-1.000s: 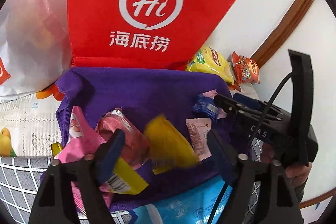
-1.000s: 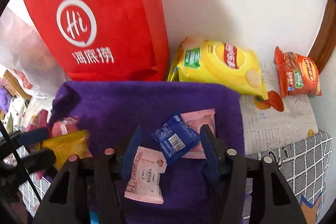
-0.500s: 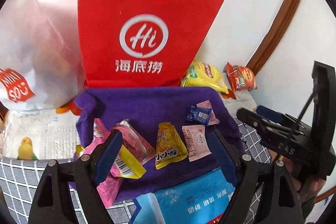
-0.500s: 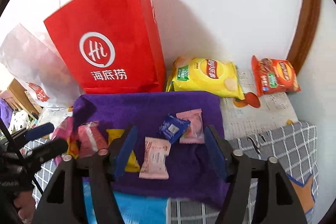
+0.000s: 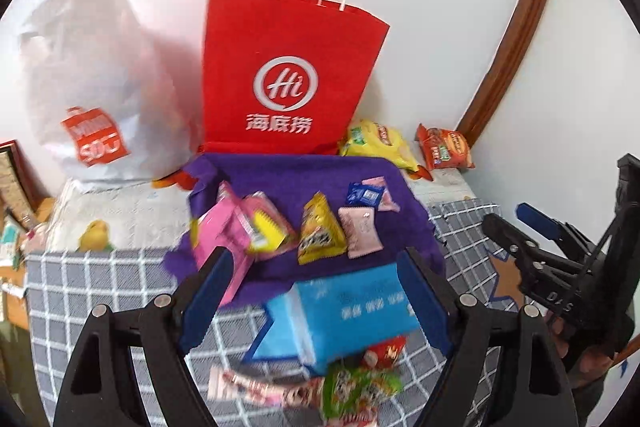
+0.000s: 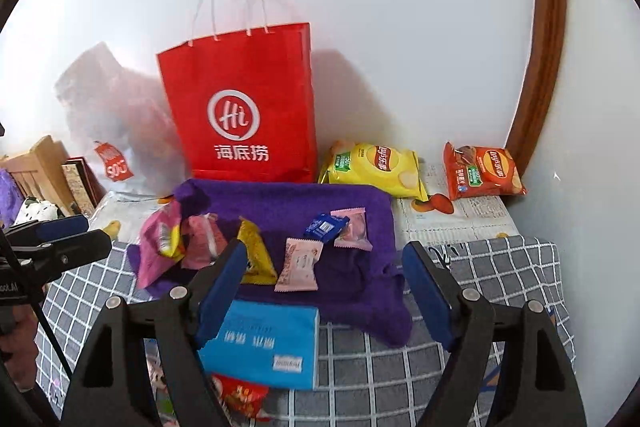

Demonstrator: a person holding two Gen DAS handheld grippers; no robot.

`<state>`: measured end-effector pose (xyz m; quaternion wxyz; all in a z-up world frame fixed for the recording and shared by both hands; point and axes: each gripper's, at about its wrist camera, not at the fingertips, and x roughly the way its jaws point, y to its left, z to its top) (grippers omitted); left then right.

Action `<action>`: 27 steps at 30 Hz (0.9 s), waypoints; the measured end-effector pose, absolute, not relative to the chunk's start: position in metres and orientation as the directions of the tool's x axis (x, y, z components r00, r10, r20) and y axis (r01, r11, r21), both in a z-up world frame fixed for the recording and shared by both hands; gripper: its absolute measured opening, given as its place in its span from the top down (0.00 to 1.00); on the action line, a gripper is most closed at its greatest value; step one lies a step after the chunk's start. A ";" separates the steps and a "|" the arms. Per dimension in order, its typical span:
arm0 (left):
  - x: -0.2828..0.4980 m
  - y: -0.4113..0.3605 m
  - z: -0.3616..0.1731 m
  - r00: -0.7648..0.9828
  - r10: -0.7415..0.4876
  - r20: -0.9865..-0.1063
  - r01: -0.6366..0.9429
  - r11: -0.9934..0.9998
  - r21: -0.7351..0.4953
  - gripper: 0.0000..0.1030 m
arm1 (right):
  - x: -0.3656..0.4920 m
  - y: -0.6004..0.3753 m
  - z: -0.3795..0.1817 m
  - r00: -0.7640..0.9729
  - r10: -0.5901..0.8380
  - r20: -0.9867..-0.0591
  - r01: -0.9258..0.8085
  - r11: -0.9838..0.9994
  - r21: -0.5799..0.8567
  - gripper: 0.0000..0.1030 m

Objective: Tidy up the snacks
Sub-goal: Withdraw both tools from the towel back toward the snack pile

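Note:
A purple cloth (image 5: pixel 296 179) (image 6: pixel 288 203) lies in front of a red paper bag (image 5: pixel 288 75) (image 6: pixel 240 107). On the cloth rest pink packs (image 5: pixel 224 231), a yellow triangular pack (image 5: pixel 320 231), a pale pink pack (image 5: pixel 360 231) (image 6: pixel 300 263) and a small blue pack (image 5: pixel 364 194) (image 6: pixel 326 227). My left gripper (image 5: pixel 314 255) hangs open above the cloth's near edge, holding nothing. My right gripper (image 6: pixel 326 247) is also back from the cloth; its jaws are opening and nothing is between them. A blue tissue pack (image 5: pixel 348 307) (image 6: pixel 264 343) lies just below both.
Against the wall lie a yellow crisp bag (image 6: pixel 376 165) and an orange crisp bag (image 6: pixel 480 171). A white plastic bag (image 5: pixel 92 87) stands left of the red bag. More small packs (image 5: pixel 360 387) lie on the checked cover (image 6: pixel 500 267). A brown door frame (image 6: pixel 540 47) runs up the right.
Both grippers have drawn back and up from the purple cloth. The yellow pack dropped from between the left fingers onto the cloth. The right jaws widened, and the blue pack stays on the cloth.

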<state>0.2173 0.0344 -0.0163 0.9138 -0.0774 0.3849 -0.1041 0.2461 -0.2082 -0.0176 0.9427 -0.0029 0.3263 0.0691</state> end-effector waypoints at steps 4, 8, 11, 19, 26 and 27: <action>0.191 0.036 -0.018 0.684 -0.237 -0.689 0.118 0.969 -0.217 0.20 | 0.218 -0.208 -0.020 0.770 0.142 -0.622 -0.131 0.989 0.062 0.23; 0.168 0.037 -0.020 0.681 -0.237 -0.692 0.113 0.969 -0.221 0.20 | 0.197 -0.208 -0.025 0.743 0.175 -0.646 -0.149 0.984 0.095 0.23; 0.151 0.036 -0.021 0.687 -0.229 -0.690 0.108 0.971 -0.214 0.20 | 0.187 -0.208 -0.030 0.724 0.176 -0.667 -0.145 0.984 0.102 0.23; 0.121 0.038 -0.022 0.692 -0.226 -0.686 0.095 0.970 -0.223 0.20 | 0.157 -0.208 -0.037 0.709 0.190 -0.679 -0.158 0.981 0.111 0.23; 0.106 0.038 -0.028 0.699 -0.196 -0.688 0.064 0.975 -0.212 0.20 | 0.147 -0.213 -0.048 0.668 0.222 -0.710 -0.154 0.975 0.160 0.24; 0.104 0.038 -0.030 0.700 -0.196 -0.686 0.061 0.974 -0.216 0.20 | 0.146 -0.214 -0.050 0.667 0.221 -0.711 -0.152 0.975 0.161 0.24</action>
